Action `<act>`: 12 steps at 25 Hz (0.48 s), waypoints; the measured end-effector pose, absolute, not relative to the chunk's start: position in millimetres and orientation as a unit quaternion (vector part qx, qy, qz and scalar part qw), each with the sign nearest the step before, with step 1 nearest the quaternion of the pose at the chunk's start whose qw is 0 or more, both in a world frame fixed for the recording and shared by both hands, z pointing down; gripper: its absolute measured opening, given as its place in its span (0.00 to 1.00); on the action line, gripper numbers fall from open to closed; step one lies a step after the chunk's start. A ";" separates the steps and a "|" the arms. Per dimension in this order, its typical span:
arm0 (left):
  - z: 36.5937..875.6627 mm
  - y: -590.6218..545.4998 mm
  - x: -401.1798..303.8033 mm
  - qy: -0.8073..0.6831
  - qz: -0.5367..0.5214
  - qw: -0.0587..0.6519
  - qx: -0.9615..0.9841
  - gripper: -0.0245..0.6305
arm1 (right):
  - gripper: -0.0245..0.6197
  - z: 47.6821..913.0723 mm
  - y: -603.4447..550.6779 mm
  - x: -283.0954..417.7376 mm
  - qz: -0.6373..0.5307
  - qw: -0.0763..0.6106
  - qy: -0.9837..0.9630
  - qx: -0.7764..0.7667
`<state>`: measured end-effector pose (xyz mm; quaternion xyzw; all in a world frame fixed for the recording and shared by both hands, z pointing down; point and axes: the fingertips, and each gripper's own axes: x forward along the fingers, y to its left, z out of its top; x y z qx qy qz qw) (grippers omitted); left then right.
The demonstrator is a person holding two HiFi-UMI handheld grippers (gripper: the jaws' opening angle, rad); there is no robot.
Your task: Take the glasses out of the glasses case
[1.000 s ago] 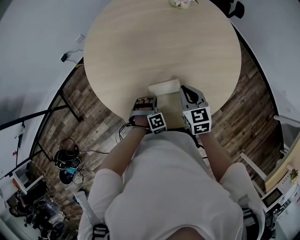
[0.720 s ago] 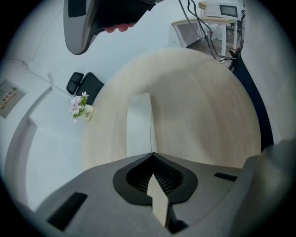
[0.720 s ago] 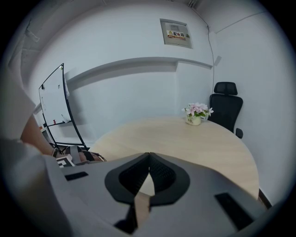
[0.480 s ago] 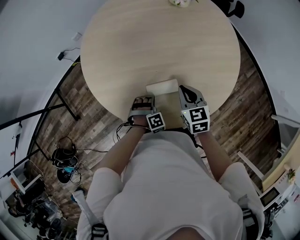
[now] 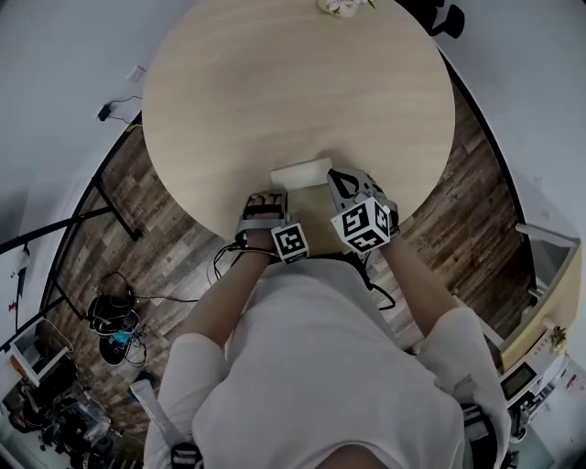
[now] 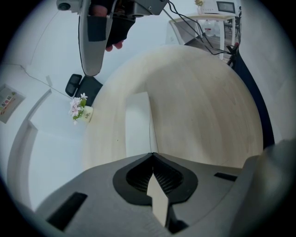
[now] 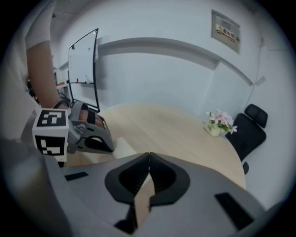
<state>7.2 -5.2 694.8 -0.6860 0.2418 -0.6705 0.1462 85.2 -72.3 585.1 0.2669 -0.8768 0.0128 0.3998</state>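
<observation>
A closed white glasses case (image 5: 300,171) lies flat on the round wooden table (image 5: 275,82), close to its near edge. The glasses themselves are hidden. My left gripper (image 5: 268,193) rests just short of the case's near left corner, jaws shut and empty. In the left gripper view the case (image 6: 138,125) stretches away beyond the closed tips (image 6: 152,154). My right gripper (image 5: 341,176) is at the case's right end, rolled over sideways, shut with nothing in it. The right gripper view shows the case (image 7: 122,147) low at left, beside the left gripper (image 7: 88,135).
A small pot of pink flowers (image 5: 341,5) stands at the table's far edge. A black office chair (image 5: 449,18) is behind it. Cables and gear (image 5: 114,316) lie on the wooden floor at left. A whiteboard (image 7: 83,62) stands by the wall.
My right gripper has sunk toward the table and rolled about its own axis, so its marker cube now sits tilted. The left gripper and the case have stayed put.
</observation>
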 end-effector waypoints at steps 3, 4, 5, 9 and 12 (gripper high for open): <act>694.5 -5.1 5.0 0.244 -0.667 0.142 -0.689 0.05 | 0.06 594.7 -67.7 77.5 -0.059 0.441 -0.870 0.212; 694.3 -5.1 3.7 0.244 -0.666 0.141 -0.690 0.05 | 0.06 598.6 -65.2 75.0 -0.085 0.456 -0.865 0.190; 694.1 -5.2 3.5 0.243 -0.666 0.141 -0.691 0.05 | 0.06 602.8 -62.9 73.6 -0.112 0.471 -0.859 0.168; 694.8 -5.6 4.4 0.240 -0.667 0.144 -0.691 0.05 | 0.06 619.8 -56.2 71.4 -0.189 0.522 -0.826 0.092; 694.8 -5.7 4.1 0.241 -0.663 0.143 -0.695 0.05 | 0.06 625.1 -53.4 64.7 -0.211 0.536 -0.815 0.060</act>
